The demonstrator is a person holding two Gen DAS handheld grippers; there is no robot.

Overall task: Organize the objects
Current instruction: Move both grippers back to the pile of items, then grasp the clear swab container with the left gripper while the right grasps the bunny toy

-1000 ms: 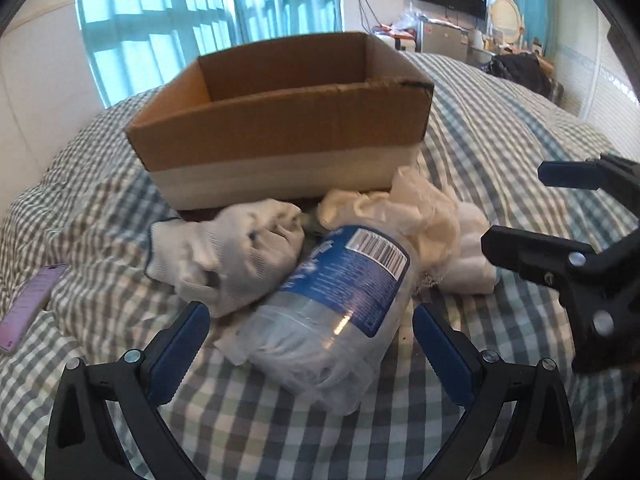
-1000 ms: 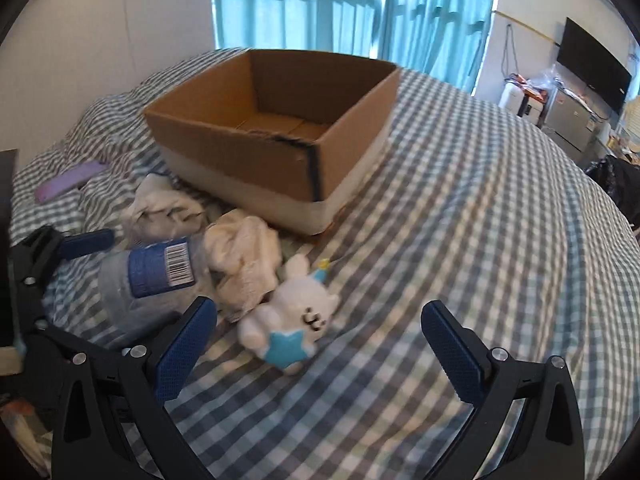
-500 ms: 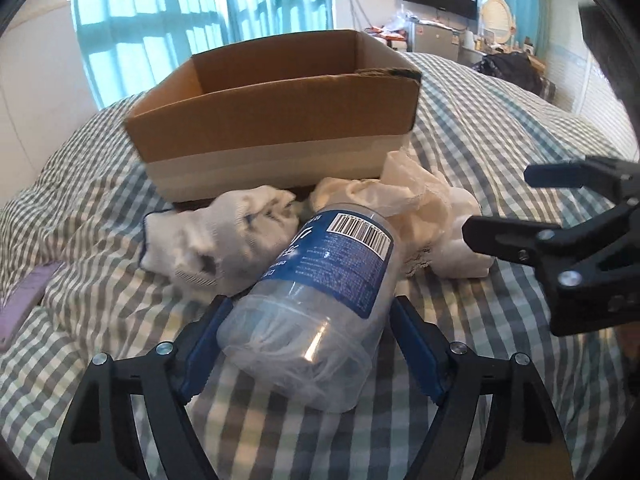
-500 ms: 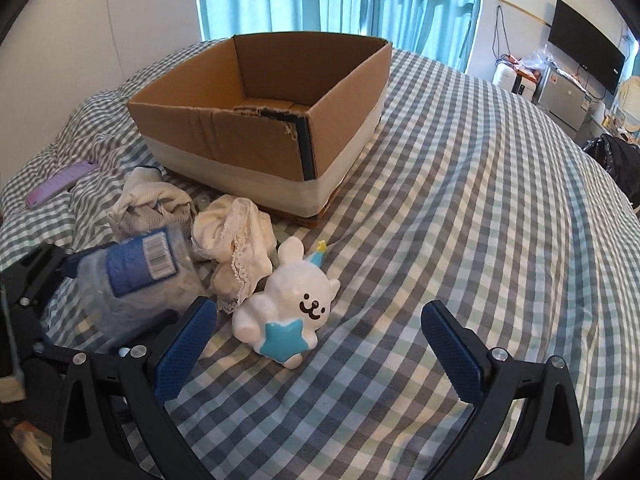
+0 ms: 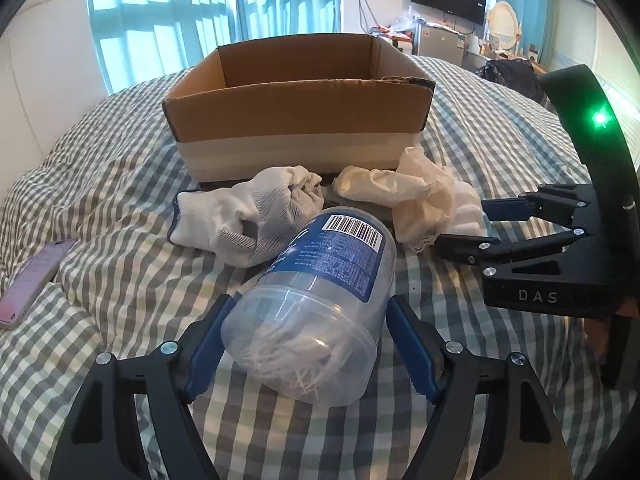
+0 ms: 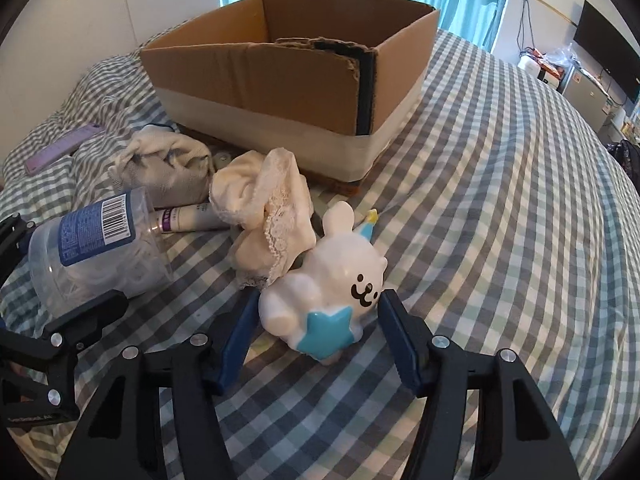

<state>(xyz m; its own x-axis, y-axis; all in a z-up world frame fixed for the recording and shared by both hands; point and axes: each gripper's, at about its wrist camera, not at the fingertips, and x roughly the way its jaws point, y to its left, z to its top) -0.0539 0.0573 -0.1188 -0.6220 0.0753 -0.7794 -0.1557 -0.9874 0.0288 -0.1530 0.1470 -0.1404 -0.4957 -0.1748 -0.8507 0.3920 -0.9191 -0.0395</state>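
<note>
Checked bedspread | left claw grips barcoded jar | right claw clamps rabbit figurine, "DAS"

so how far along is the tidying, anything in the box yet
Nothing shows inside the cardboard box, though its floor is mostly hidden. In hand: the left gripper is shut on the plastic jar, and the right gripper is closing around the white toy. Left on the bed: glove, lace cloth, tube, phone.
</note>
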